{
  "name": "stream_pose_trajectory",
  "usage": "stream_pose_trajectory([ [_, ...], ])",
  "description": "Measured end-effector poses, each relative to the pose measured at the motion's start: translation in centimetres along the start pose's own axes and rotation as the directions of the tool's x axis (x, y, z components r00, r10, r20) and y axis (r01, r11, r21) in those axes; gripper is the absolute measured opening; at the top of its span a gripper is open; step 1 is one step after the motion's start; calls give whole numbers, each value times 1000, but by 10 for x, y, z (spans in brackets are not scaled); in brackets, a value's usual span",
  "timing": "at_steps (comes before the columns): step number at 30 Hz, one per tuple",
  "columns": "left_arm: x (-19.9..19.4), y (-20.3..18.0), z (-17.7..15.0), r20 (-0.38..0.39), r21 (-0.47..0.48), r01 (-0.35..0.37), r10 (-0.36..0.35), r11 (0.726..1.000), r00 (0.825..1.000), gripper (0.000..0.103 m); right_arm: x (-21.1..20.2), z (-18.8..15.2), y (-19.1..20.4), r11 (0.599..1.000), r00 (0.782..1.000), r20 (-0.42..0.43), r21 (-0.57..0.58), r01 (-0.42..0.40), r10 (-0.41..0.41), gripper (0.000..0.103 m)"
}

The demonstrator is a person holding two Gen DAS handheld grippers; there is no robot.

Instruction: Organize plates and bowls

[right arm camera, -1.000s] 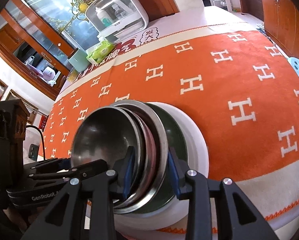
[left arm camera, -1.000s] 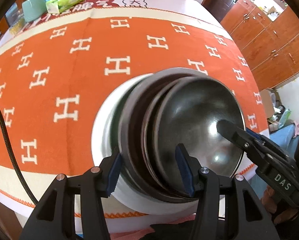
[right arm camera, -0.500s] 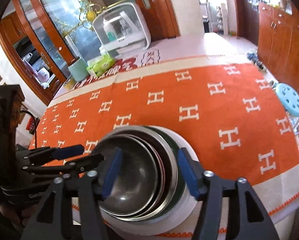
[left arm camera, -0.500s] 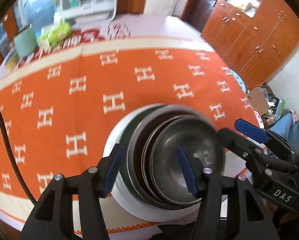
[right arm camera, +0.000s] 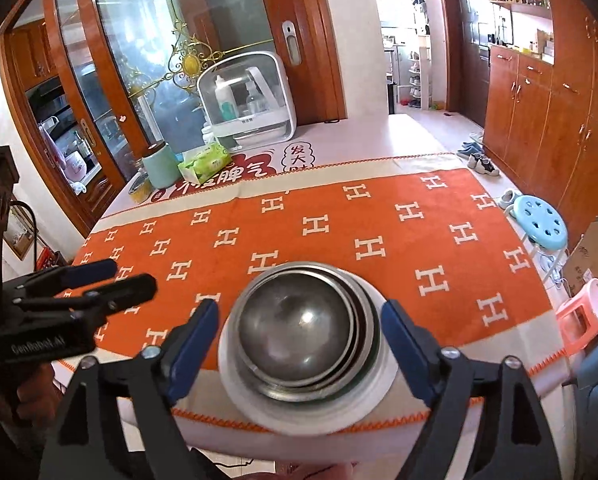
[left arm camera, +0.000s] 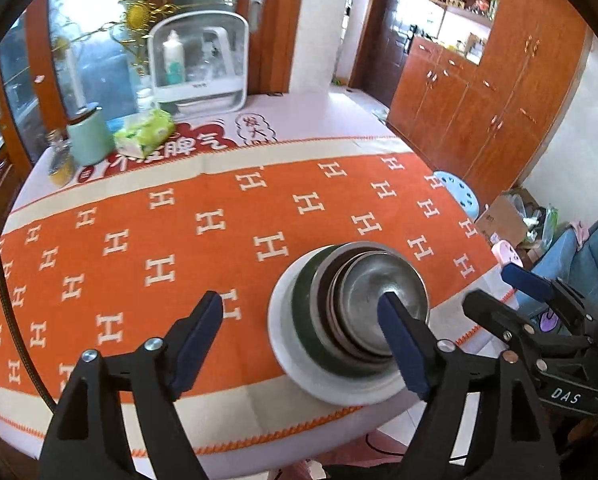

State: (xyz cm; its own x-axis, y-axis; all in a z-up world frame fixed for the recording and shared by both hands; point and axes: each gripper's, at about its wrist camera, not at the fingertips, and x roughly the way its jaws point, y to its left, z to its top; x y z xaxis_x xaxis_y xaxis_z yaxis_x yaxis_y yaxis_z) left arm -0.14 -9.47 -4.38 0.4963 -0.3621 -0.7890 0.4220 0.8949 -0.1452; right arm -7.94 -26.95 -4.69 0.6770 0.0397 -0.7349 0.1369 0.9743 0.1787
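Note:
A stack of dishes sits near the front edge of the orange cloth: a steel bowl on top, nested in darker bowls, all on a white plate. My left gripper is open and empty, raised above and left of the stack. My right gripper is open and empty, raised above the stack, its fingers either side of it in view. Each gripper also shows in the other's view: the right one and the left one.
The orange H-pattern cloth covers the table. At the far end stand a white clear-fronted box, a green canister, a tissue pack and a jar. A blue stool and pink stool stand right of the table.
Both grippers let go of the bowl rims, opened wide and pulled up and back from the stack. The stack stays on the cloth.

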Motion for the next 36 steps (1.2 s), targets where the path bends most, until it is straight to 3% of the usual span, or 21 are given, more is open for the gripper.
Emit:
stream_pose_trajectory([
  [3, -25, 11, -9, 14, -34, -15, 15, 999, 1000, 83, -16, -5, 9, 1000, 1000, -26, 8, 15, -15, 97],
  [5, -41, 16, -15, 23, -44, -20, 21, 999, 1000, 92, -25, -8, 15, 1000, 999, -35, 1, 21, -21, 98],
  [10, -76, 16, -30, 59, -53, -51, 54, 997, 997, 102, -47, -8, 29, 997, 999, -40, -71, 30, -33, 99],
  [16, -99, -2, -34, 86, -88, -123, 131, 988, 988, 102, -70, -8, 38, 990, 997, -73, -140, -23, 13, 103],
  [20, -101, -22, -39, 82, -102, -140, 149, 985, 985, 102, -79, -11, 33, 994, 992, -117, -100, -53, 41, 103],
  [30, -90, -57, -55, 55, -165, -220, 232, 961, 971, 102, -82, -29, 2, 999, 992, -124, -39, 15, -20, 103],
  [36, -81, -65, -59, 42, -181, -232, 243, 956, 969, 102, -78, -31, -10, 999, 990, -139, -39, 20, -26, 103],
])
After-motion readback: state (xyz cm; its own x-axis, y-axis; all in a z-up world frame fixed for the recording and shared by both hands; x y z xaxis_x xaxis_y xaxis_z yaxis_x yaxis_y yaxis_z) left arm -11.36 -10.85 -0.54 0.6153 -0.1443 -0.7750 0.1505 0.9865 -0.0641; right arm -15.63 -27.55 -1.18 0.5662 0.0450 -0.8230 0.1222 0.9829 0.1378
